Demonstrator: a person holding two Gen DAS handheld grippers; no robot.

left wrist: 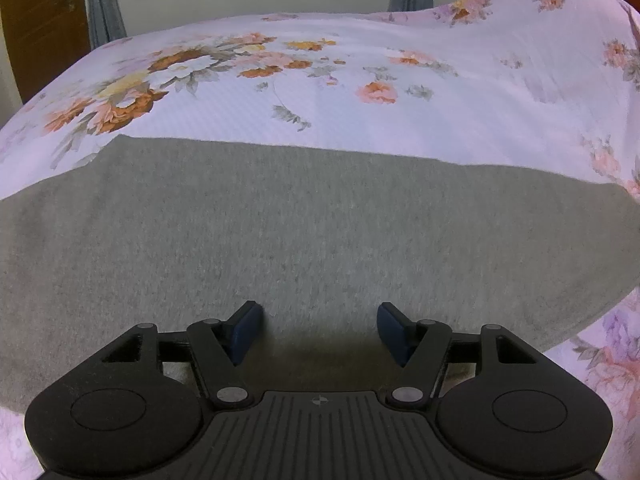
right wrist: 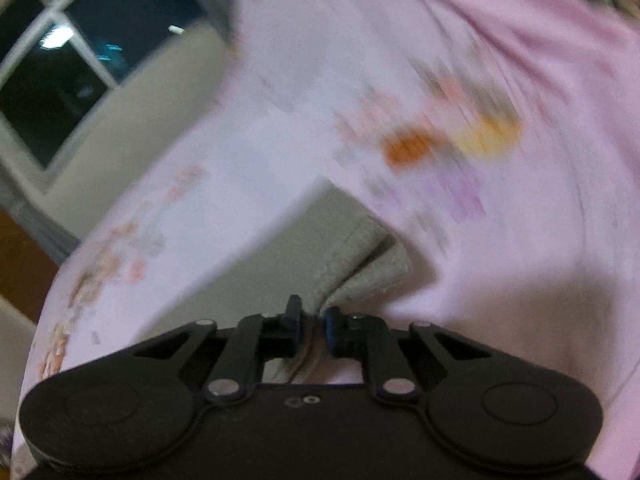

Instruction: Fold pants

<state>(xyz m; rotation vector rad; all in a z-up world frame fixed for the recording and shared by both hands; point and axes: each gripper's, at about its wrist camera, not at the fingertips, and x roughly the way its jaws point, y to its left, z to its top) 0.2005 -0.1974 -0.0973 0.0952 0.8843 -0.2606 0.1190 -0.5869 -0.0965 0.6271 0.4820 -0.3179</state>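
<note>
The grey pants (left wrist: 304, 232) lie flat across the floral bedsheet (left wrist: 320, 92), filling the middle of the left wrist view. My left gripper (left wrist: 320, 320) is open, hovering just over the pants' near part, holding nothing. In the right wrist view, which is motion-blurred, my right gripper (right wrist: 312, 320) is shut on a bunched edge of the grey pants (right wrist: 352, 252), lifted off the pink sheet (right wrist: 520, 240).
A wooden door (left wrist: 40, 28) and grey curtains (left wrist: 104, 4) stand beyond the bed's far edge. A dark window (right wrist: 80, 68) and a pale wall show at the left of the right wrist view.
</note>
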